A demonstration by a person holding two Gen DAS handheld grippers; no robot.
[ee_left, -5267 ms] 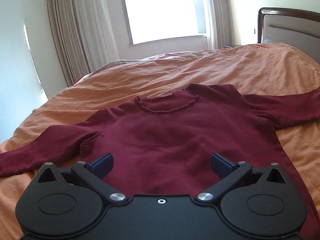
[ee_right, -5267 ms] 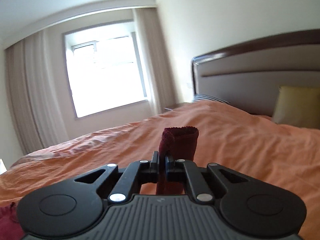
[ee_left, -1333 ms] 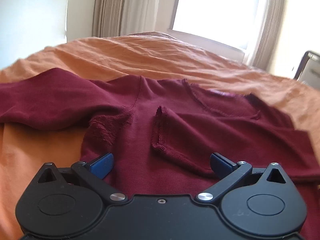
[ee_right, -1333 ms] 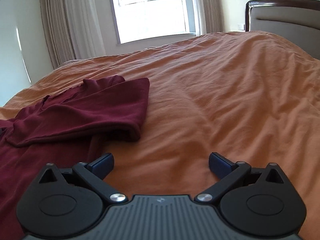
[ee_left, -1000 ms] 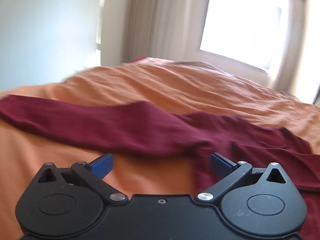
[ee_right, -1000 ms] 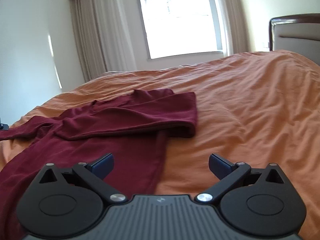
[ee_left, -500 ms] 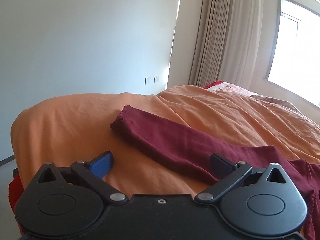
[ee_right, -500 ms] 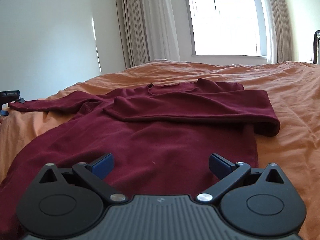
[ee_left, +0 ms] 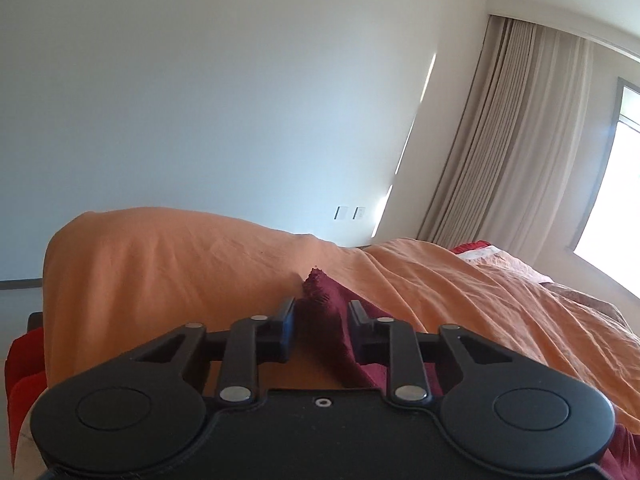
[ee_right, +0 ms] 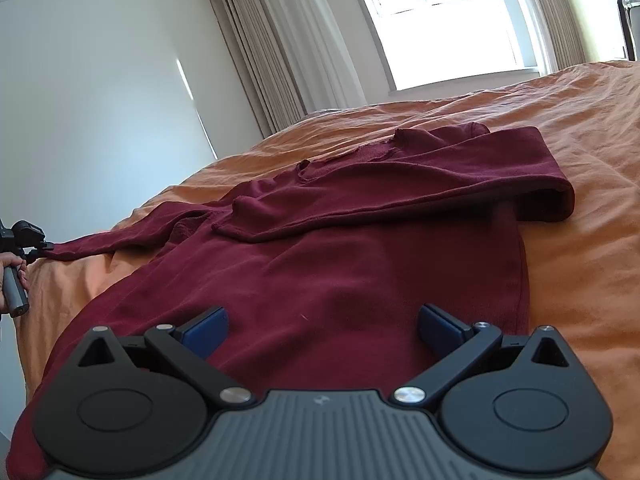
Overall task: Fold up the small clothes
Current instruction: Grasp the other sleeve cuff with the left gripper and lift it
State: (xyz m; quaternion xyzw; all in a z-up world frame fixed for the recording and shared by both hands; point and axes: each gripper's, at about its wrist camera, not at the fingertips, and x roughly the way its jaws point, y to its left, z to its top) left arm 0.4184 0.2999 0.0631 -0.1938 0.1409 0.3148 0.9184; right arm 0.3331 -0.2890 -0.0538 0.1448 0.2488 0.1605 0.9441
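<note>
Sweater (ee_right: pixel 320 272): one, dark red, spread on the orange bed (ee_right: pixel 580 208); right sleeve already folded across the chest.
Handling: soft, light, limp; best taken at a cuff or hem.
Left claw (ee_left: pixel 322 330): closing on the left sleeve's cuff (ee_left: pixel 320 300), at the bed's left edge.
Right claw (ee_right: pixel 322 326): wide, empty, above the near hem.

Matt knit sweater (ee_right: pixel 328 264), wrinkled cloth bedspread (ee_right: pixel 580 248)
</note>
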